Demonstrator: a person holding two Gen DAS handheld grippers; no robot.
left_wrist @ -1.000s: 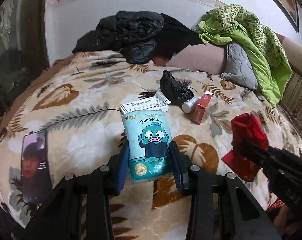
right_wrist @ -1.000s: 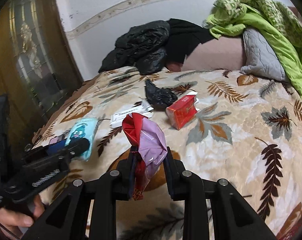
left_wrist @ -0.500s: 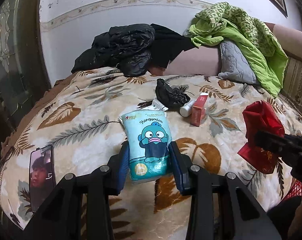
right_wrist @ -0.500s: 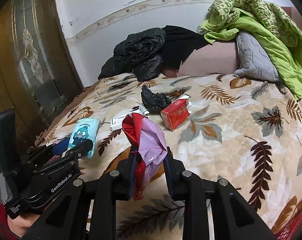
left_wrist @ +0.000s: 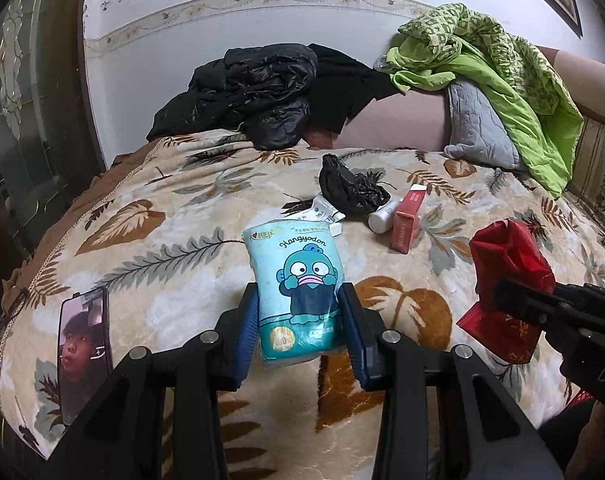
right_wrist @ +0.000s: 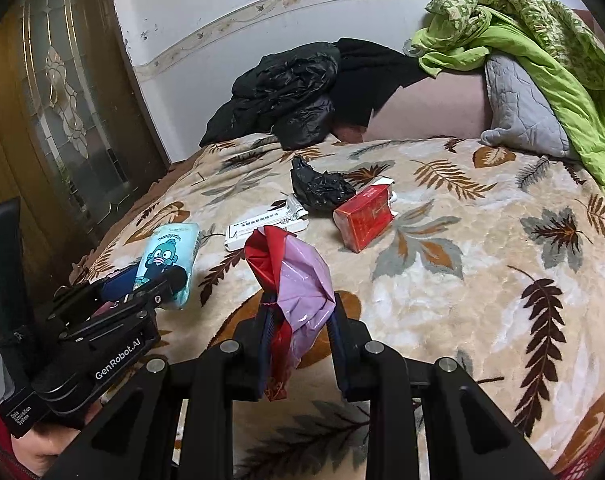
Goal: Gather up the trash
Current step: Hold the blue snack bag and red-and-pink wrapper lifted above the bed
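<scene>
My left gripper is shut on a light blue tissue pack with a cartoon fish, held just above the leaf-patterned bed blanket. The right gripper is shut on a crumpled red and lilac plastic bag. In the left wrist view this bag hangs at the right. The right wrist view shows the left gripper and the pack at the left. Further back on the bed lie a black plastic bag, a red box, a small white bottle and a white medicine box.
A phone with its screen lit lies near the bed's left edge. At the head of the bed are a black jacket, a grey pillow and a green blanket. A glazed wooden door stands on the left.
Both grips are the same. The left wrist view has tipped up and rolled a little, so more wall shows. The right gripper and its bag have shifted only slightly.
</scene>
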